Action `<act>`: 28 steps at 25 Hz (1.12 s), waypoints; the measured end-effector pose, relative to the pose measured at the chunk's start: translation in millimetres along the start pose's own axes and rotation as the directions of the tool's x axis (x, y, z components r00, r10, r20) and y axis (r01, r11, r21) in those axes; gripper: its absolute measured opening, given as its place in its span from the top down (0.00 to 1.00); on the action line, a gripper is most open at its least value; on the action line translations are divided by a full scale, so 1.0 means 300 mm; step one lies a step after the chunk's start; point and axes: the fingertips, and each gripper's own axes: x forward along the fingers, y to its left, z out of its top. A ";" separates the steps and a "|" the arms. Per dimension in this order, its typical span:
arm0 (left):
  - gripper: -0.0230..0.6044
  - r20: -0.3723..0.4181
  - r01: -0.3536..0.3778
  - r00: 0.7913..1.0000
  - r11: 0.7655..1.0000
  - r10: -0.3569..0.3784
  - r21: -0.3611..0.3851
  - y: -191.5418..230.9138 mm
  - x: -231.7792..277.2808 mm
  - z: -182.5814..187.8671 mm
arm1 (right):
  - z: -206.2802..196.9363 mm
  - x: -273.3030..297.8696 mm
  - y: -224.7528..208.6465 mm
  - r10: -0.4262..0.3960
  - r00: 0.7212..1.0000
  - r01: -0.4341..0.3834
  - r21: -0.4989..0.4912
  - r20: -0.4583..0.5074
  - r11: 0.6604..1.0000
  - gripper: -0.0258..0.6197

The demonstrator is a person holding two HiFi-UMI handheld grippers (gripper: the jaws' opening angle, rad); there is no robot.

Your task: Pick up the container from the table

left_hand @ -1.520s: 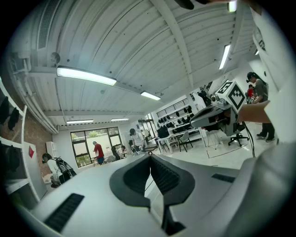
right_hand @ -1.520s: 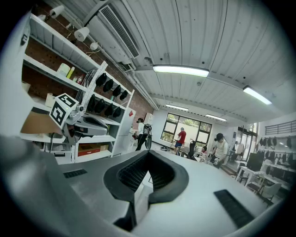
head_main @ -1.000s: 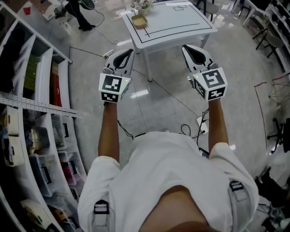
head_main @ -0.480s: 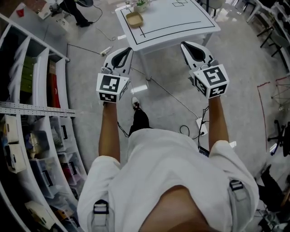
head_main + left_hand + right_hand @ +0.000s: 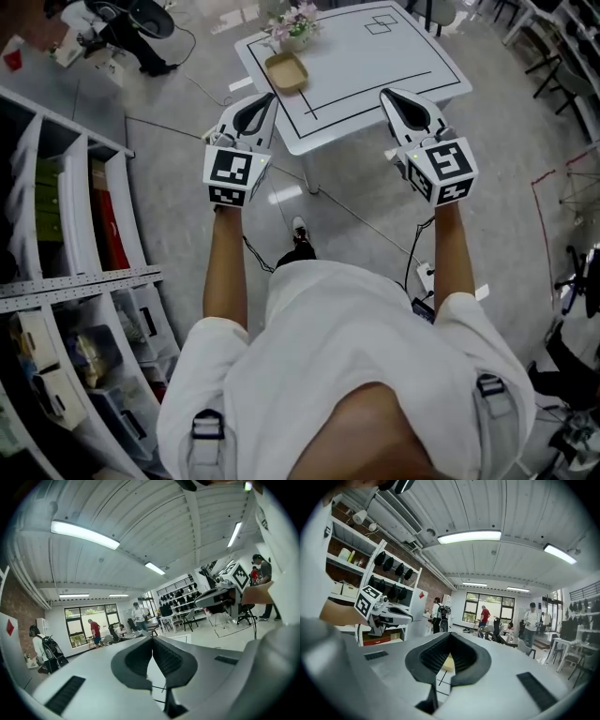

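Note:
The container (image 5: 286, 71) is a shallow tan tray on the near left part of a white table (image 5: 375, 56) marked with black lines. Both grippers are held out in the air short of the table, with nothing in them. My left gripper (image 5: 267, 96) is shut, its tip just before the table's near left edge and close below the container. My right gripper (image 5: 387, 94) is shut over the near right edge. In the right gripper view a tan patch of the container (image 5: 447, 663) shows through the gap behind the touching jaw tips (image 5: 451, 634). The left gripper view shows shut jaws (image 5: 152, 639).
A small pot of flowers (image 5: 292, 23) stands just behind the container. Shelving (image 5: 66, 244) full of boxes runs along the left. Cables (image 5: 356, 211) cross the floor under my arms. Several people stand far off by the windows (image 5: 485, 613).
The person has stepped toward the table, which now sits lower and larger in the head view. Both grippers now reach its near edge, still shut.

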 end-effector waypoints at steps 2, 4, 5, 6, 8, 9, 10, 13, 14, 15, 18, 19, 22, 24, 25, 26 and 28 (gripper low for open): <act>0.94 0.008 0.025 1.000 1.000 -0.025 0.005 0.093 0.071 -0.003 | 0.025 0.095 -0.033 -0.024 1.000 0.024 0.020 0.001 1.000 0.94; 0.94 0.011 0.045 0.999 0.999 -0.045 0.003 0.177 0.137 -0.017 | 0.038 0.188 -0.058 -0.040 0.999 0.040 0.035 -0.001 0.999 0.94; 0.94 0.009 0.053 0.999 0.999 -0.053 0.001 0.213 0.169 -0.029 | 0.040 0.230 -0.066 -0.044 0.999 0.044 0.040 -0.006 0.998 0.94; 0.94 0.005 0.062 0.998 0.998 -0.062 0.000 0.245 0.201 -0.044 | 0.038 0.269 -0.075 -0.047 0.999 0.047 0.045 -0.012 0.998 0.94; 0.94 -0.011 0.082 0.997 0.997 -0.082 -0.002 0.294 0.259 -0.082 | 0.028 0.336 -0.096 -0.055 0.998 0.057 0.064 -0.023 0.996 0.94; 0.93 -0.020 0.097 0.995 0.995 -0.097 -0.005 0.309 0.285 -0.102 | 0.022 0.363 -0.108 -0.062 0.998 0.064 0.076 -0.025 0.995 0.94; 0.94 -0.027 0.114 0.993 0.993 -0.115 -0.009 0.318 0.308 -0.120 | 0.016 0.387 -0.118 -0.071 0.997 0.073 0.088 -0.025 0.993 0.94; 0.93 -0.053 0.151 0.987 0.988 -0.152 -0.022 0.345 0.380 -0.179 | -0.004 0.446 -0.143 -0.080 0.996 0.083 0.107 -0.033 0.991 0.94; 0.93 -0.064 0.154 0.986 0.988 -0.155 -0.028 0.355 0.408 -0.199 | -0.016 0.464 -0.153 -0.076 0.996 0.081 0.110 -0.043 0.991 0.94; 0.94 -0.080 0.155 0.984 0.987 -0.158 -0.037 0.362 0.438 -0.222 | -0.032 0.482 -0.164 -0.069 0.996 0.075 0.112 -0.056 0.991 0.94; 0.94 -0.149 0.161 0.974 0.985 -0.169 -0.060 0.356 0.530 -0.305 | -0.099 0.528 -0.214 -0.044 0.994 0.056 0.123 -0.098 0.991 0.94; 0.93 -0.177 0.162 0.969 0.985 -0.171 -0.067 0.351 0.560 -0.334 | -0.121 0.545 -0.236 -0.037 0.993 0.051 0.125 -0.110 0.991 0.94; 0.93 -0.249 0.152 0.953 0.984 -0.171 -0.093 0.334 0.635 -0.420 | -0.184 0.590 -0.292 -0.010 0.989 0.029 0.134 -0.145 0.991 0.94; 0.93 -0.288 0.148 0.941 0.983 -0.175 -0.112 0.321 0.669 -0.478 | -0.219 0.615 -0.317 0.013 0.987 0.010 0.144 -0.162 0.990 0.94; 0.93 -0.306 0.151 0.935 0.981 -0.181 -0.121 0.314 0.688 -0.506 | -0.235 0.626 -0.328 0.022 0.985 0.003 0.146 -0.168 0.989 0.94; 0.93 -0.322 0.156 0.927 0.979 -0.190 -0.130 0.307 0.708 -0.533 | -0.251 0.636 -0.338 0.030 0.984 -0.005 0.146 -0.175 0.989 0.94; 0.93 -0.356 0.172 0.910 0.974 -0.214 -0.147 0.289 0.751 -0.591 | -0.292 0.653 -0.351 0.048 0.980 -0.020 0.146 -0.195 0.989 0.94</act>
